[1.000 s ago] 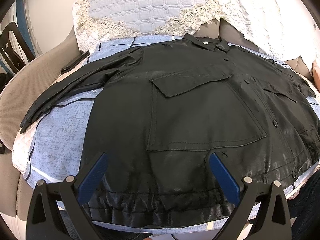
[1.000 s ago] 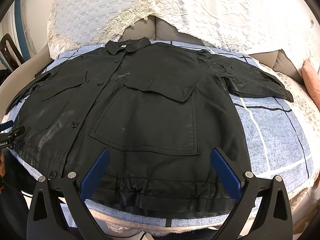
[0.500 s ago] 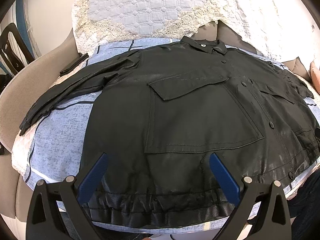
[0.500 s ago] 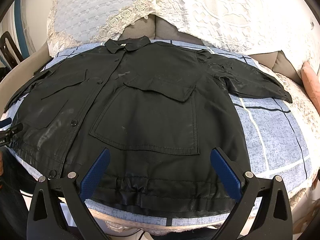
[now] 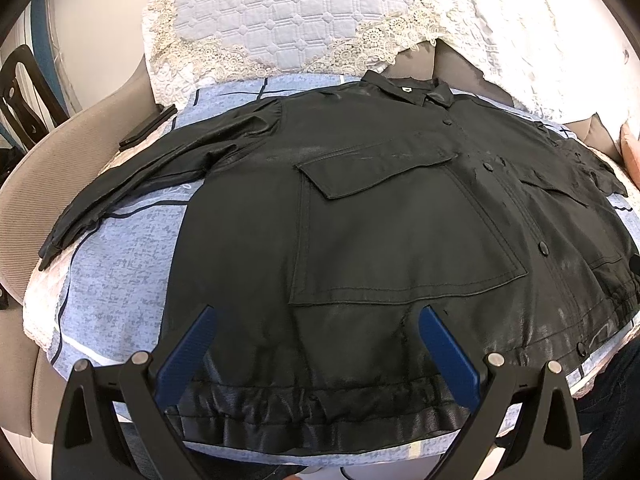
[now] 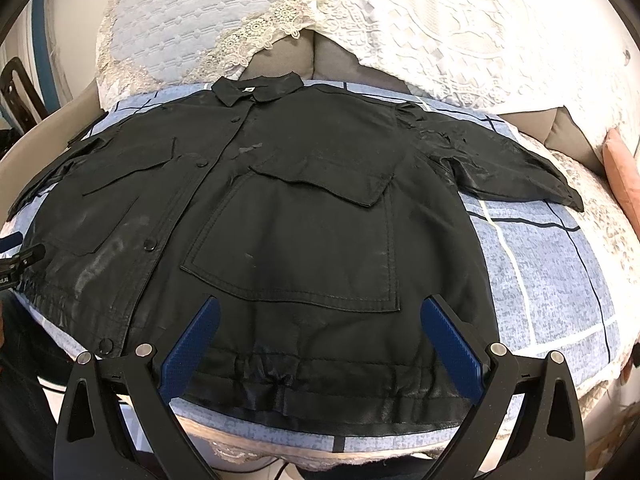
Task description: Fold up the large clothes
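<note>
A black button-front jacket [image 5: 380, 220] lies flat, front up, on a blue checked cover, collar at the far side and elastic hem toward me. It also shows in the right wrist view [image 6: 304, 220]. One sleeve [image 5: 132, 176] stretches out left, the other sleeve [image 6: 508, 168] out right. My left gripper [image 5: 316, 336] is open and empty, above the hem on the jacket's left half. My right gripper [image 6: 320, 328] is open and empty, above the hem on the jacket's right half. The left gripper's tip [image 6: 20, 264] shows at the left edge of the right wrist view.
The blue checked cover [image 6: 540, 280] lies over a grey sofa [image 5: 60, 152]. Quilted and lace cushions [image 5: 280, 16] stand behind the collar. An orange cushion [image 6: 624, 176] sits at the far right. A dark flat object [image 5: 148, 128] lies near the left sleeve.
Both grippers have drifted slightly; the jacket sits a little lower and nearer in each view. The jacket itself has not moved, and both grippers stay open.
</note>
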Demonstrator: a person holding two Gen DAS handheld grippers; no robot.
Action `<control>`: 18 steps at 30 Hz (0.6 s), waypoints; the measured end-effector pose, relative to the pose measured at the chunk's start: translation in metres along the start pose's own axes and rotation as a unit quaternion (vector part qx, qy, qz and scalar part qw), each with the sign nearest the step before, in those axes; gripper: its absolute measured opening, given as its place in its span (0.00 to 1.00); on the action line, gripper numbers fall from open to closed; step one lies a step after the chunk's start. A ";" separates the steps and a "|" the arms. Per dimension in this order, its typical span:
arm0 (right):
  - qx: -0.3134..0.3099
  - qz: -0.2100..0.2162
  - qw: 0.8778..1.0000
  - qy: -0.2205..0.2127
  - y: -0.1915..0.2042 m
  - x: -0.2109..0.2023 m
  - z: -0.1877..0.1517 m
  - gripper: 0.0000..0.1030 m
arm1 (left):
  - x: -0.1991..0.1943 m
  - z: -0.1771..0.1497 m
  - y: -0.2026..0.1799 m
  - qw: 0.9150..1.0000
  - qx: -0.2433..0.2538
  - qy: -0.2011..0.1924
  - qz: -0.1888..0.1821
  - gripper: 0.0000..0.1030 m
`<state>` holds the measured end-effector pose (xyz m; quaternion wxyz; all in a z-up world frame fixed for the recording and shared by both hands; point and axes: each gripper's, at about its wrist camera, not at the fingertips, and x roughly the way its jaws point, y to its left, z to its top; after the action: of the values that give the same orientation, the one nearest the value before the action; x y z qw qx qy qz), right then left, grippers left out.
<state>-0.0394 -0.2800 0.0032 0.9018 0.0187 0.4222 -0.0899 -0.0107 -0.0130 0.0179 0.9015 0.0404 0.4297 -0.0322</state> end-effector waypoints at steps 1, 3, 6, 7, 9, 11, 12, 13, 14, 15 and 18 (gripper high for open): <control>-0.001 0.000 1.000 0.000 0.000 0.000 0.000 0.98 | 0.000 0.000 0.000 1.000 0.001 0.000 0.000 0.99; -0.002 0.001 1.000 0.000 0.002 0.000 0.001 0.98 | 0.000 0.000 -0.001 1.000 0.003 0.000 0.001 0.99; -0.005 0.002 1.000 -0.001 0.004 0.000 0.002 0.98 | 0.001 0.000 -0.002 1.000 0.007 0.000 0.001 0.99; -0.006 0.002 1.000 -0.001 0.004 0.001 0.002 0.98 | 0.001 0.001 -0.003 1.000 0.008 0.000 0.002 0.99; -0.007 0.003 1.000 -0.001 0.006 0.001 0.003 0.98 | 0.000 0.002 -0.005 1.000 0.011 -0.001 0.002 0.99; -0.007 0.005 1.000 -0.001 0.007 0.001 0.003 0.98 | 0.000 0.003 -0.006 1.000 0.014 -0.003 0.001 0.99; -0.007 0.005 1.000 -0.001 0.008 0.001 0.003 0.98 | -0.001 0.003 -0.006 1.000 0.014 -0.003 0.001 0.99; -0.007 0.006 1.000 -0.002 0.008 0.001 0.003 0.98 | -0.001 0.003 -0.006 1.000 0.015 -0.003 0.000 0.99; -0.007 0.006 1.000 -0.002 0.009 0.001 0.003 0.98 | 0.000 0.003 -0.006 1.000 0.015 -0.003 0.000 0.99; -0.007 0.007 1.000 -0.003 0.010 0.001 0.003 0.98 | 0.000 0.004 -0.005 1.000 0.015 -0.003 -0.001 0.99; -0.005 0.011 1.000 -0.006 0.011 0.000 0.004 0.98 | -0.001 0.005 -0.006 1.000 0.015 -0.003 -0.001 0.99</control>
<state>-0.0347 -0.2697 0.0050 0.9055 0.0184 0.4166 -0.0784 -0.0079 -0.0193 0.0213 0.9020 0.0538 0.4265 -0.0399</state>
